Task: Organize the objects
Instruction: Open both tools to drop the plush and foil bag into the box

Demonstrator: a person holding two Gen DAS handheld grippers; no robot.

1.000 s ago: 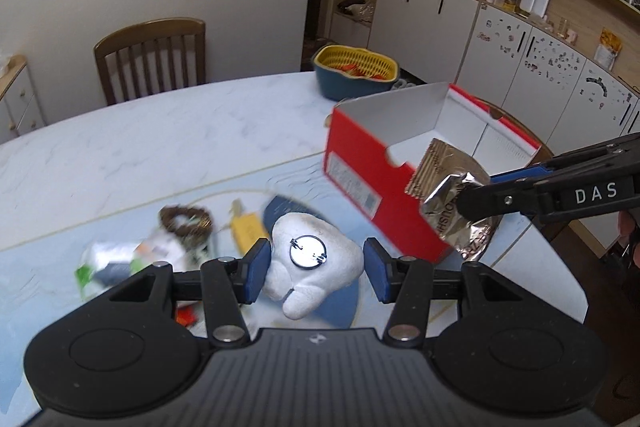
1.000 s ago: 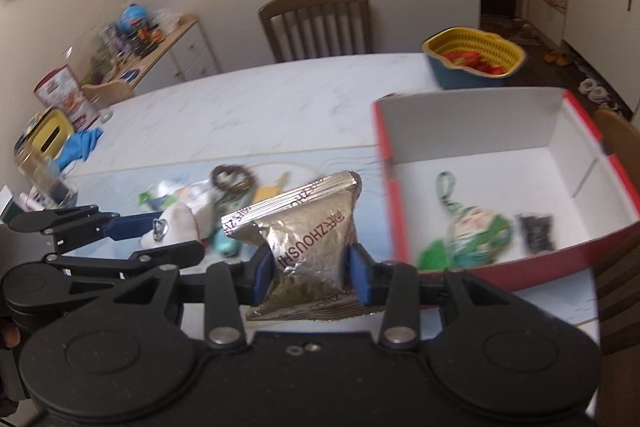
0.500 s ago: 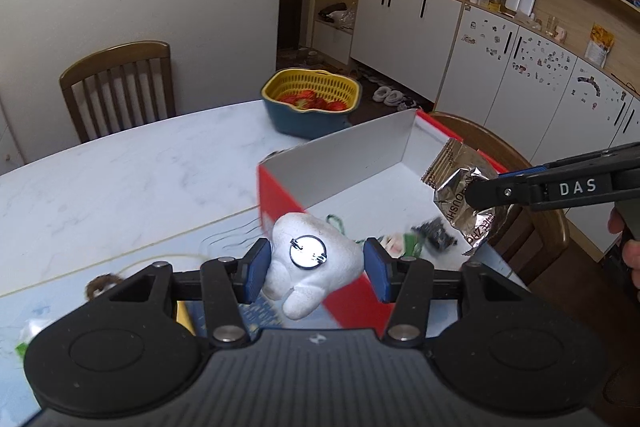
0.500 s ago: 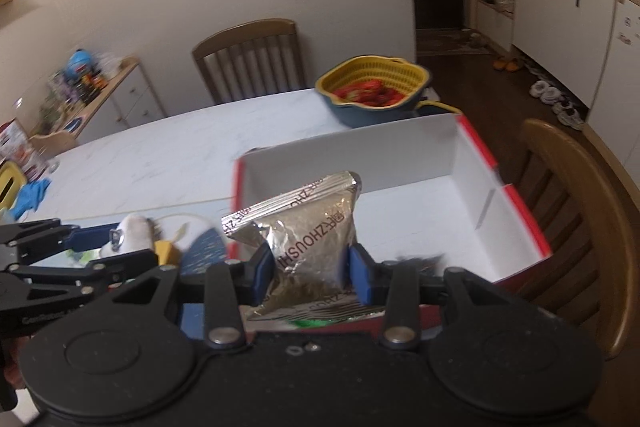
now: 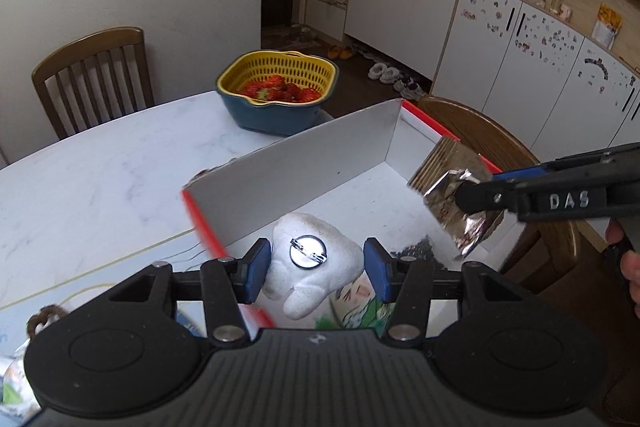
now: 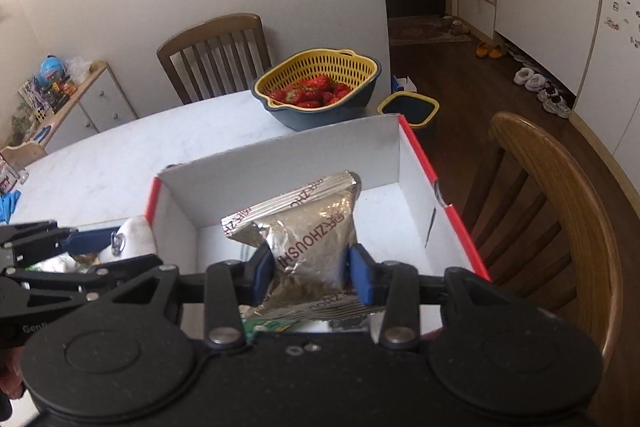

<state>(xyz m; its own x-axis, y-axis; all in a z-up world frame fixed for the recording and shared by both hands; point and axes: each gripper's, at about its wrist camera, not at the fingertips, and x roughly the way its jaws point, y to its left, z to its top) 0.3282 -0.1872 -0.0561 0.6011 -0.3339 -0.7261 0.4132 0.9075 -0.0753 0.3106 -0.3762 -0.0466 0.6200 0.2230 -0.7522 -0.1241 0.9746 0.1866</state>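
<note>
My left gripper [image 5: 316, 269] is shut on a white plush toy [image 5: 316, 259] with a round metal badge, held over the near left corner of the red-and-white cardboard box [image 5: 320, 151]. My right gripper [image 6: 311, 277] is shut on a silver foil snack packet [image 6: 312, 227], held above the inside of the box [image 6: 280, 163]. The packet [image 5: 460, 203] also shows at the right of the left wrist view, in the right gripper's black fingers [image 5: 492, 195]. The plush toy [image 6: 132, 239] shows at the left of the right wrist view. A green-and-white item [image 5: 360, 307] and small dark bits [image 5: 416, 249] lie in the box.
A blue-and-yellow basket of strawberries [image 5: 280, 95] stands on the white marble table [image 5: 100, 167] behind the box. Wooden chairs stand at the far side [image 6: 216, 55] and right beside the box [image 6: 560, 195]. A brown ring-shaped item [image 5: 46, 315] lies at the near left.
Both grippers have moved right with their loads, from beside the box to over its inside. The loose items on the table have slid out of view to the left.
</note>
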